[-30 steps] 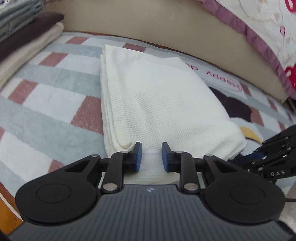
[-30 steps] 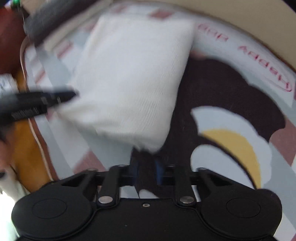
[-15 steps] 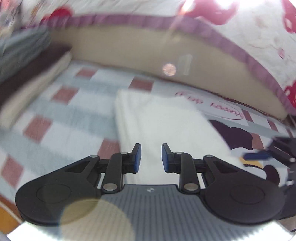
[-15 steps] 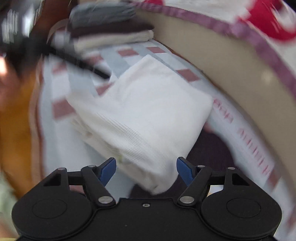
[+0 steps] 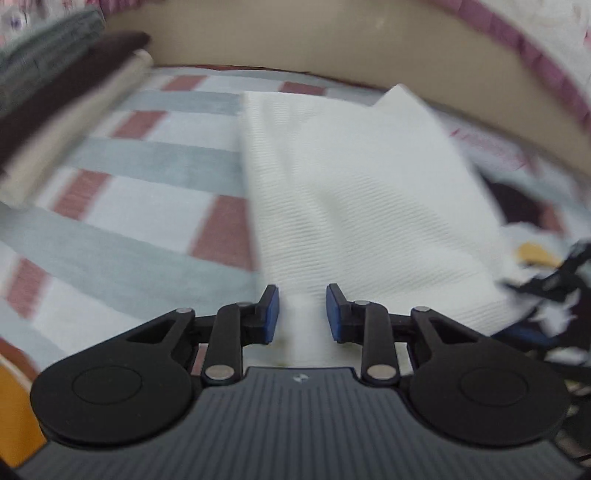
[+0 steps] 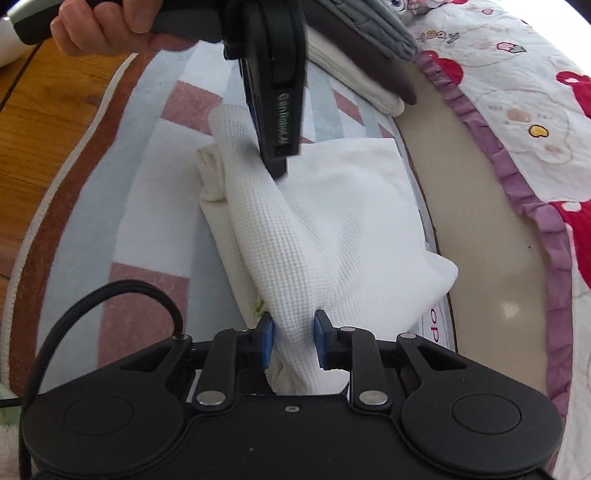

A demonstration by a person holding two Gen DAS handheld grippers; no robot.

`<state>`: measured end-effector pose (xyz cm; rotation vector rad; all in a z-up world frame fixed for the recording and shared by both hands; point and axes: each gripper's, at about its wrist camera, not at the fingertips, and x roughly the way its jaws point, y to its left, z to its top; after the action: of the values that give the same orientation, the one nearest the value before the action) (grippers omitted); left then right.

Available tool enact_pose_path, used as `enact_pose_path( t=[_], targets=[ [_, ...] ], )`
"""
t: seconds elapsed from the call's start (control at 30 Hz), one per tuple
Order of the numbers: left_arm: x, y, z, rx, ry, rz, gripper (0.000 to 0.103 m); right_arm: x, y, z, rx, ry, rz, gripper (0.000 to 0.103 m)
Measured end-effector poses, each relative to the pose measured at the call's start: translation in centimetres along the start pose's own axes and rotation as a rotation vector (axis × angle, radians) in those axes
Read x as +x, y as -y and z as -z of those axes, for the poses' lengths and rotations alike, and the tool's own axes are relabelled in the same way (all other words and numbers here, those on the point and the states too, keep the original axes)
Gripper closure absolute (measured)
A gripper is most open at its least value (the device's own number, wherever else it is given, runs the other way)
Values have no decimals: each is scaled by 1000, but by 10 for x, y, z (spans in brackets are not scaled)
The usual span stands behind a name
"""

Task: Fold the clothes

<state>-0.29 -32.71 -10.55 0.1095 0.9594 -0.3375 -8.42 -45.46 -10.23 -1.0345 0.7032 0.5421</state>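
Note:
A folded white waffle-knit garment (image 5: pixel 354 184) lies on a checked rug (image 5: pixel 147 162). My left gripper (image 5: pixel 301 314) is shut on a fold at its near edge, with cloth filling the gap between the blue pads. In the right wrist view that gripper (image 6: pixel 275 162) comes down from above in a hand (image 6: pixel 110 22) and pulls a ridge of the garment (image 6: pixel 351 221) upward. My right gripper (image 6: pixel 291 339) is closing on the opposite end, both pads pressing a bunched thick fold. The right gripper (image 5: pixel 554 288) shows blurred at the edge of the left wrist view.
A stack of folded clothes (image 6: pixel 369 74) in grey, dark brown and cream sits on the rug's (image 6: pixel 147 221) far end. A beige bed base (image 6: pixel 480 221) under a frilled patterned quilt (image 6: pixel 517 110) runs along one side. Wooden floor (image 6: pixel 37 129) lies beyond the rug's rim.
The right gripper let go, spread wide, rolled round and closed on a thick fold at the garment's near end. The left gripper's view swung up and came back to the cloth.

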Motion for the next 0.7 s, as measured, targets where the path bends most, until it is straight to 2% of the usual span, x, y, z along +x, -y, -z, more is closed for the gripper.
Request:
enact_pose_path(
  t=[0.1,0.17,0.2,0.3,0.37,0.43,0.47,0.53,0.6,0.63,0.67,0.7],
  targets=[
    [-7,-9,-2,-29,12,23,76,-3,14,4,70,36,-37,76],
    [-19,-13,-7,-43,57,61,78,0,29,7,156,65,-75,76],
    [-26,-13,-9,-48,84,87,78,-1,35,9,196,89,-84,76],
    [-37,-7,-16,-53,139,235,66,-11,50,14,296,178,-105,76],
    [-34,5,-17,-28,129,281,63,-9,58,15,350,194,-164,76],
    [-24,12,-14,-28,93,300,63,-1,55,14,318,164,-187,76],
    [-17,14,-11,-26,67,292,63,4,50,13,289,138,-196,76],
    [-5,18,-2,-8,30,231,63,9,41,12,279,101,-239,76],
    [-7,23,6,22,40,175,62,18,43,12,331,80,-366,76],
    [-9,26,7,42,44,151,62,25,44,12,360,56,-440,86],
    [-8,27,8,53,47,140,62,33,43,10,370,24,-468,91],
    [-8,29,8,64,51,128,62,39,43,8,366,-3,-458,90]
  ],
)
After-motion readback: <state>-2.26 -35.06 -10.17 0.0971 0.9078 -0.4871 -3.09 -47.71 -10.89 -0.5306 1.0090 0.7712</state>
